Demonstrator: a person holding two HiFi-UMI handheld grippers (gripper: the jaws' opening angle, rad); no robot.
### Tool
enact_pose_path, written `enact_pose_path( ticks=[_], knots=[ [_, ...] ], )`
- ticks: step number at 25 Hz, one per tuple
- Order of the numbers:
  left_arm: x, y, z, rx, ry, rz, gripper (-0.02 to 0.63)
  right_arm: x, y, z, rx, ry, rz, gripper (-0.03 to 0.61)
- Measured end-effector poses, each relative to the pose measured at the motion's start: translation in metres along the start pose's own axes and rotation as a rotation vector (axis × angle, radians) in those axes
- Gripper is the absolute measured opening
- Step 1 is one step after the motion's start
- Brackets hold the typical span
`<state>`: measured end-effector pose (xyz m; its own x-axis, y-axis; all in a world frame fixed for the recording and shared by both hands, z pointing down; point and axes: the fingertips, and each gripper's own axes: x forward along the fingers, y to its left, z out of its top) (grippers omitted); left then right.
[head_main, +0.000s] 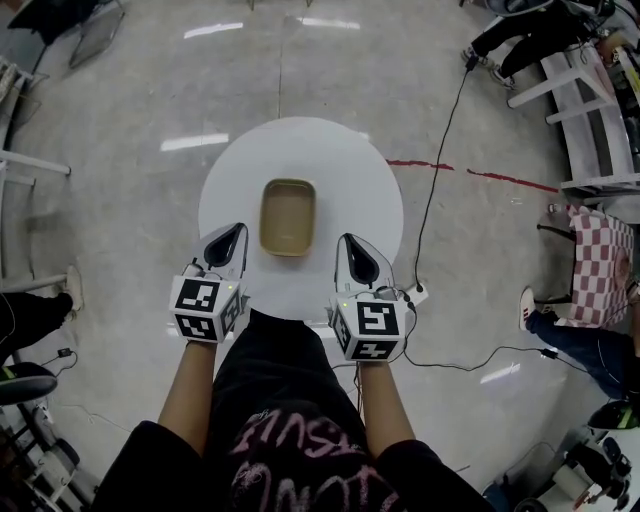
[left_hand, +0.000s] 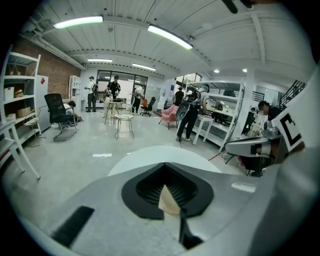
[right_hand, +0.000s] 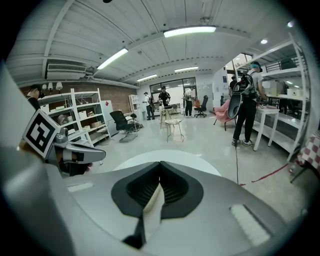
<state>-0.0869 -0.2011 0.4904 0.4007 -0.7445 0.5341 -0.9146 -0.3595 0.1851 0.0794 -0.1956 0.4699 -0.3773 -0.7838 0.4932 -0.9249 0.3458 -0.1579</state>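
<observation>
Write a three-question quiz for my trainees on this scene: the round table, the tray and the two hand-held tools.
1. True or false: the tan tray sits on the round white table.
2. Pick one. The left tool is: A) shut on the tray; B) shut, empty, beside the tray; C) wide open above the tray.
3. In the head view, what lies between the left tool and the right tool?

Key: 1 true; 2 B; 3 the tan tray.

Tray (head_main: 288, 216) at ctr of table (head_main: 300, 148), left gripper (head_main: 232, 238) just L of it, right gripper (head_main: 352, 250) just R.
</observation>
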Motion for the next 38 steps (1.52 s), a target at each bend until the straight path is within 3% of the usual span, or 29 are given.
enact_pose_path(
  ticks=[12, 33, 38],
  knots=[
    [0.034, 0.014, -0.029, -0.020, 0.064, -0.020, -0.005, 0.026, -0.006, -0.041, 0.037, 0.086, -0.021, 0.003],
    [0.072, 0.027, -0.066, -0.055, 0.144, -0.047, -0.005, 0.066, -0.009, -0.076, 0.082, 0.157, -0.040, 0.015],
    [0.080, 0.026, -0.072, -0.077, 0.165, -0.062, 0.038, 0.068, -0.013, -0.083, 0.095, 0.168, -0.048, 0.015]
  ],
)
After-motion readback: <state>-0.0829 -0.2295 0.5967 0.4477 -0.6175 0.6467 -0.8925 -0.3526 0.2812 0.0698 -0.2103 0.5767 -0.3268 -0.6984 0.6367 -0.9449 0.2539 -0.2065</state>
